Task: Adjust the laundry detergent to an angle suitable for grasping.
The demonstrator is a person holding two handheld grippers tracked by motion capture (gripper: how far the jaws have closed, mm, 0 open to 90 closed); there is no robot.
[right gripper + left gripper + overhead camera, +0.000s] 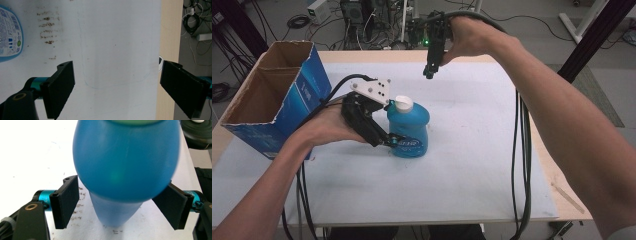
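Left tool [391, 141] has its jaws spread either side of the blue bottle [409, 127] upright on the tabletop [472, 165], not yet clamped; I'd squeeze low on the body since smooth plastic looks slippery, liquid-heavy, slightly squashy.

One blue bottle [408, 130] with one white cap [404, 103] – stands just right of the box. One open cardboard box [272, 97], blue outside, two compartments inside. Two grippers: left gripper [387, 141] between box and bottle, right gripper [429, 75] well beyond the box's right, raised. One white mat [462, 170] – box sits on its left edge. Two cable bundles.
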